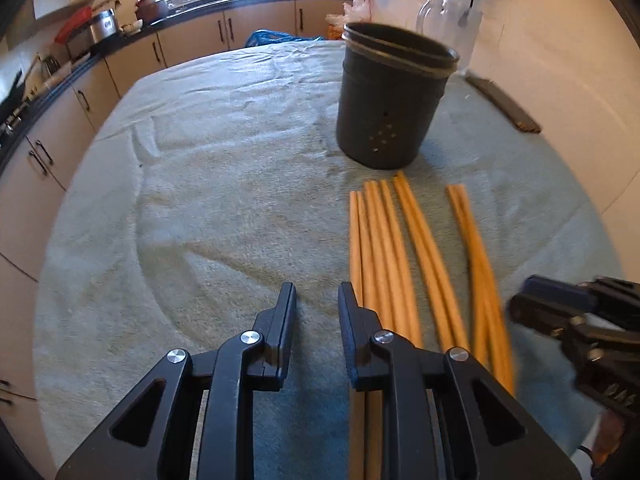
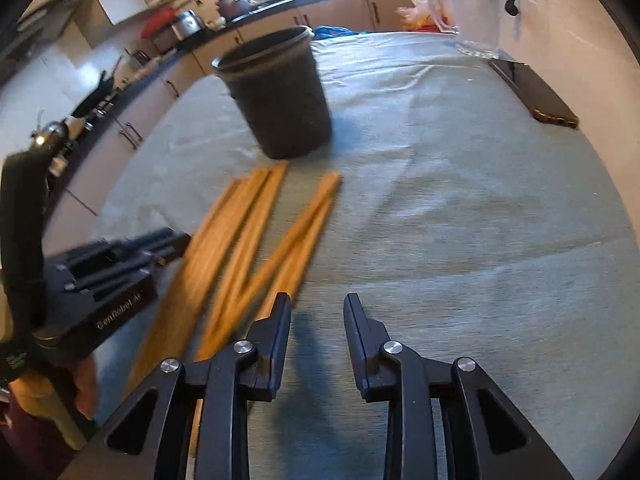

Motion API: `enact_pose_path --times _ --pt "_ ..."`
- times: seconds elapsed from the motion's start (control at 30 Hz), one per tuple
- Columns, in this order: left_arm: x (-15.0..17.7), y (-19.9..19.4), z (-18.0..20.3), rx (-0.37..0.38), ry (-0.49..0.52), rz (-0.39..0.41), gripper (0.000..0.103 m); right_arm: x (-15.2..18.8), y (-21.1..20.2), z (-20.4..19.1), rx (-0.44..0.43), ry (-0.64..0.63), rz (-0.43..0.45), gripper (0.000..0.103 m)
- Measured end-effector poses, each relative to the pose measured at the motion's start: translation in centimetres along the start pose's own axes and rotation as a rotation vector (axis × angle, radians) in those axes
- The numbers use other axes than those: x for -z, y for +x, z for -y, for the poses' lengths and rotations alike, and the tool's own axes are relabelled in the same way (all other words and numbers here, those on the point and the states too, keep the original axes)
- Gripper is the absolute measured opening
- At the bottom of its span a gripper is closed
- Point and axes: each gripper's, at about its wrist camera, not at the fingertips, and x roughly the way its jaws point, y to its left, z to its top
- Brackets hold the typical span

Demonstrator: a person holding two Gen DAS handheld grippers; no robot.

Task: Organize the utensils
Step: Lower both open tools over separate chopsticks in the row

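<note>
Wooden chopsticks (image 1: 384,248) lie beside a dark round plastic holder (image 1: 390,104).
Left gripper (image 1: 317,300) and right gripper (image 2: 317,312): jaws apart, gripping nothing, above grey cloth (image 1: 200,184).

Bare grey cloth (image 1: 208,184): wide open run to the left of the wooden chopsticks (image 1: 384,248). Black holder (image 1: 394,100): upright just beyond their far tips, blocking straight passage. Glass jug (image 2: 476,12) and dark flat slab (image 2: 536,96): along the far right edge.
</note>
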Motion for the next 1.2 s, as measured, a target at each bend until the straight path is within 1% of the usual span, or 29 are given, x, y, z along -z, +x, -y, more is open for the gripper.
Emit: enact_pose_path --times 0.07,0.1,0.2,0.27,0.3,0.37,0.4,0.43,0.47,0.5,0.53,0.57,0.6,0.67,0.7,0.77,0.8,0.87,0.9,0.97,1.0,1.07,1.1,1.2 --pt "0.1 0.1 0.3 -0.001 0.01 0.003 0.021 0.0 0.6 -0.7 0.043 -0.017 -0.017 0.029" --pt "0.0 0.3 0.4 -0.002 0.011 -0.005 0.021 0.0 0.7 -0.7 0.051 -0.013 -0.013 0.029" --pt "-0.4 1.1 0.5 0.009 0.011 -0.026 0.021 -0.1 0.8 -0.4 0.046 0.007 -0.009 0.03" --pt "-0.6 0.5 0.1 0.039 -0.011 -0.007 0.021 0.0 0.8 0.0 0.057 0.015 -0.01 0.03" --pt "-0.6 -0.2 0.0 0.058 -0.025 0.011 0.021 0.0 0.8 0.2 0.078 0.012 -0.013 0.03" --pt "-0.6 -1.0 0.3 0.07 -0.018 0.026 0.03 0.1 0.8 0.2 0.084 -0.019 -0.013 0.03" --pt "-0.6 -1.1 0.7 0.071 0.001 0.025 0.031 0.0 0.9 0.0 0.093 -0.029 -0.016 0.03" --pt "-0.6 -0.8 1.2 0.064 0.028 0.017 0.032 -0.1 0.9 -0.2 0.097 -0.037 -0.018 0.031" --pt "-0.5 -0.5 1.6 0.052 0.049 0.004 0.032 -0.2 0.9 -0.3 0.082 -0.037 -0.017 0.031" --pt "-0.4 0.2 2.0 0.033 0.077 -0.02 0.032 -0.3 0.9 -0.3 0.036 -0.021 -0.016 0.031" --pt "-0.4 0.6 2.2 0.021 0.092 -0.03 0.035 -0.4 0.9 -0.4 0.011 -0.012 -0.017 0.031" --pt "-0.4 0.6 2.3 0.016 0.096 -0.029 0.035 -0.5 1.0 -0.6 -0.001 -0.012 -0.019 0.031" --pt "-0.5 0.9 2.2 -0.003 0.099 -0.054 0.035 -0.6 1.2 -1.0 0.016 -0.03 -0.026 0.031" --pt "-0.4 1.2 1.8 -0.023 0.105 -0.047 0.036 -0.5 1.5 -1.6 0.012 -0.056 -0.024 0.032" --pt "-0.3 1.1 1.4 -0.027 0.105 -0.039 0.037 -0.6 1.6 -1.7 0.009 -0.066 -0.027 0.034" --pt "0.0 0.9 0.3 -0.028 0.085 -0.042 0.038 -0.7 1.5 -1.2 0.03 -0.069 -0.036 0.038" --pt "0.0 0.7 -0.4 -0.019 0.071 -0.043 0.038 -0.7 1.4 -0.5 0.05 -0.065 -0.04 0.04" --pt "0.4 0.2 -1.8 0.004 0.041 -0.041 0.038 -0.6 0.8 1.0 0.068 -0.061 -0.046 0.042" --pt "0.7 -0.2 -2.5 0.012 0.03 -0.042 0.039 -0.4 0.4 1.9 0.104 -0.058 -0.05 0.047" --pt "1.1 -0.7 -3.5 0.029 0.012 -0.041 0.043 -0.1 -0.4 3.9 0.242 -0.037 -0.05 0.053" --pt "1.2 -0.9 -3.9 0.03 0.002 -0.036 0.043 0.0 -0.8 4.9 0.251 -0.015 -0.049 0.053" --pt "1.4 -1.2 -4.4 0.043 -0.015 -0.023 0.043 0.0 -1.4 5.9 0.187 0.022 -0.045 0.053" --pt "1.6 -1.3 -4.7 0.05 -0.026 -0.017 0.043 0.0 -1.8 6.2 0.168 0.041 -0.048 0.053" --pt "1.9 -1.2 -5.6 0.047 -0.066 -0.02 0.045 -0.1 -1.8 6.0 0.164 0.042 -0.058 0.053"
